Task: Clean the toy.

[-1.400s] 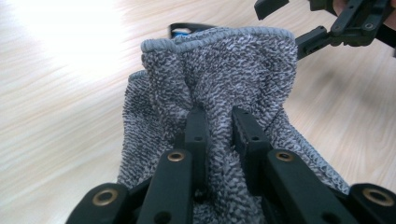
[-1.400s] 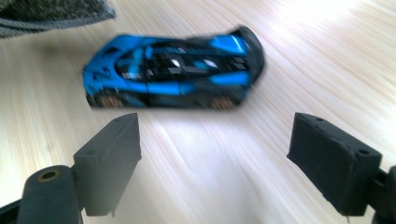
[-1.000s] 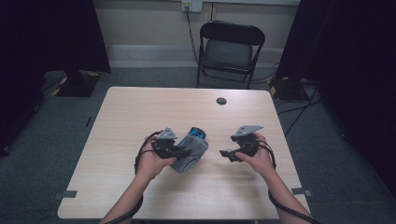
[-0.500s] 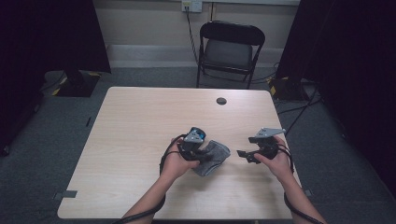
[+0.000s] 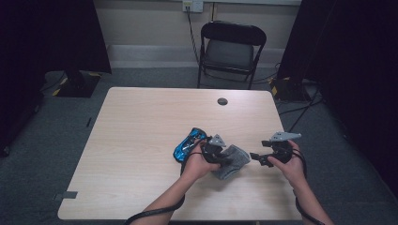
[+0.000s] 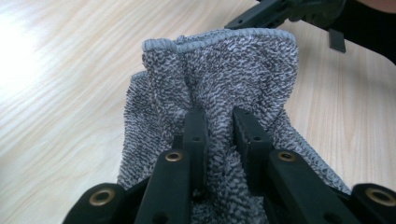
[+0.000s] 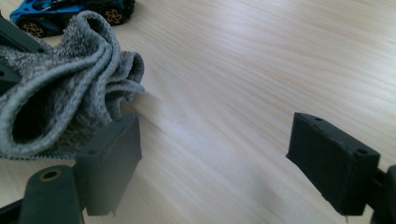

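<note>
Left tool (image 6: 214, 135) pinches grey sock (image 6: 224, 79), hiding its lower end.

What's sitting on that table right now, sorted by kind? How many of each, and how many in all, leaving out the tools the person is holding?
Grey knitted cloth: 1
Blue toy car: 1
Small dark round thing near the table's far edge, too small to identify: 1
Total: 3
</note>
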The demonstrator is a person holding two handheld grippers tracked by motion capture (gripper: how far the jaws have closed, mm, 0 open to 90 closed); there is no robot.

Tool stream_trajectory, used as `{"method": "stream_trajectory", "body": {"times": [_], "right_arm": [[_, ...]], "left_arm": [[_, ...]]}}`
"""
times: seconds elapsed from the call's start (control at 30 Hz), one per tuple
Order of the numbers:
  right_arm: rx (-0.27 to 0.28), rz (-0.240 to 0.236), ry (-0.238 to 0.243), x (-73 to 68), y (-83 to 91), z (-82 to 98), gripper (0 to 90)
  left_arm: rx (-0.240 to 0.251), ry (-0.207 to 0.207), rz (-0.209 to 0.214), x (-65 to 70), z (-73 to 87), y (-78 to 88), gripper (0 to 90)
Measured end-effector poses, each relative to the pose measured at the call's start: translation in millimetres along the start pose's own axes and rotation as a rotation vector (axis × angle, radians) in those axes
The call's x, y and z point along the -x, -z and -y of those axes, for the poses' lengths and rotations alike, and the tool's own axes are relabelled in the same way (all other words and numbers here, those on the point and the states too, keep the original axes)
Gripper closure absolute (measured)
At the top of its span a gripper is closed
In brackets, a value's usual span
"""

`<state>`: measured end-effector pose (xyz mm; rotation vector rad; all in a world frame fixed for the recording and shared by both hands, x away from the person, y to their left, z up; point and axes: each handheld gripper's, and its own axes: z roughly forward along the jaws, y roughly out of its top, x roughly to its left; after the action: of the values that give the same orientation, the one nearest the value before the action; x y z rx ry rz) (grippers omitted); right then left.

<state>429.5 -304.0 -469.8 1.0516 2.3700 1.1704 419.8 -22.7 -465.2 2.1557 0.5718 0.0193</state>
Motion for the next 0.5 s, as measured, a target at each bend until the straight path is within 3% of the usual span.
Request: {"method": "stream_trajectory", "body": {"times": [0.17, 0.37, 0.5], "right_arm": [[0.019, 0.004, -0.007, 4.7, 6.9, 4.3, 16.4], [0.023, 0.005, -0.005, 6.1, 11.1, 3.5, 16.8], [0.032, -0.008, 0.000, 3.4, 12.4, -0.5, 18.1]], "left_arm": [[-0.008, -0.012, 0.005, 1.4, 0.4, -8.1, 74.2], [0.026, -0.044, -0.024, 3.4, 4.3, -3.7, 53.5], [0.043, -0.028, -0.038, 5.0, 7.3, 8.4, 47.6]]}}
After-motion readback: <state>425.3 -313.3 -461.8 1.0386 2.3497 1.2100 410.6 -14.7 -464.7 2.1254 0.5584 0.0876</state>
